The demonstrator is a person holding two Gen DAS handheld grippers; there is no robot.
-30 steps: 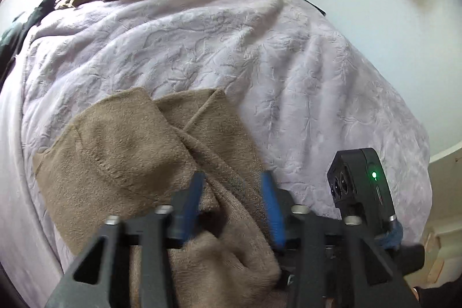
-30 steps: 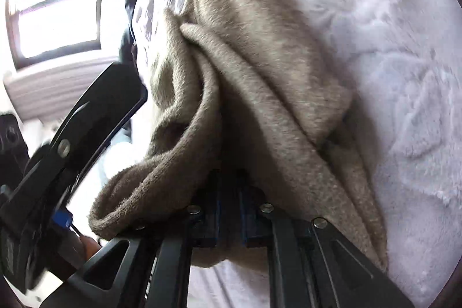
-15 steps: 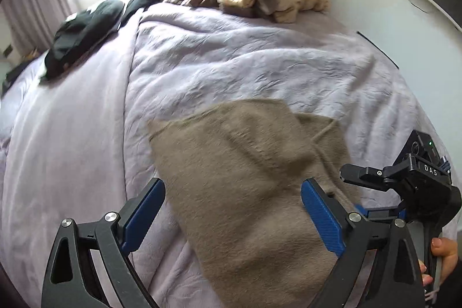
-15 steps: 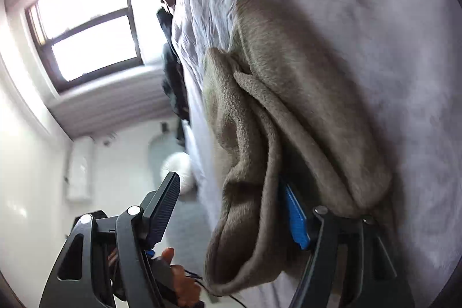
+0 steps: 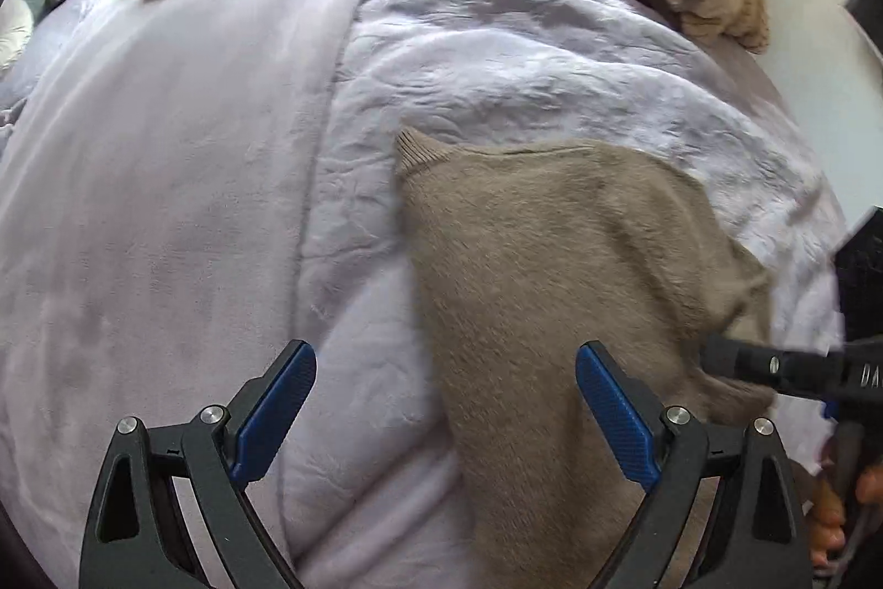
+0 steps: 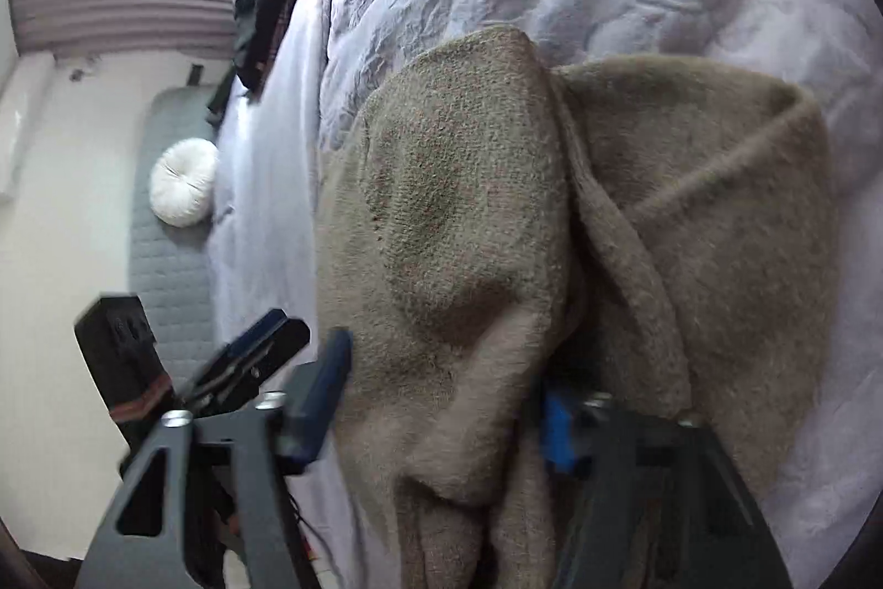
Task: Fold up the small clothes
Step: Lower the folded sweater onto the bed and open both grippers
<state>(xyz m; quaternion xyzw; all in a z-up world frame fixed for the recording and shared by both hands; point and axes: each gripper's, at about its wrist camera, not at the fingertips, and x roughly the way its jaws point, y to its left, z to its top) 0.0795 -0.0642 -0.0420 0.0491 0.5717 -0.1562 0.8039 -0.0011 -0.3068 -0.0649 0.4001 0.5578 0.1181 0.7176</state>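
Left gripper [image 5: 446,415] spread wide above lilac bedspread [image 5: 221,202], gripping nothing. Tan knit garment [image 5: 552,291] folded flat on bedspread, just right of centre. Right gripper [image 6: 447,415] spread apart too, with garment's bunched edge lying loosely between fingers.

The sweater [image 5: 552,269] is a small taupe knit with a fuzzy, brushed surface, lying on the lilac bedspread [image 5: 221,180] near the bed's near edge, right of the middle. It is partly folded: one broad flat panel lies on top, its far left corner ending in a ribbed band that pokes up slightly. In the right wrist view the sweater [image 6: 458,202] shows two overlapping layers, a rounded flap on the left lapping over a wider part on the right, with a thick rolled fold running between them toward the near edge.
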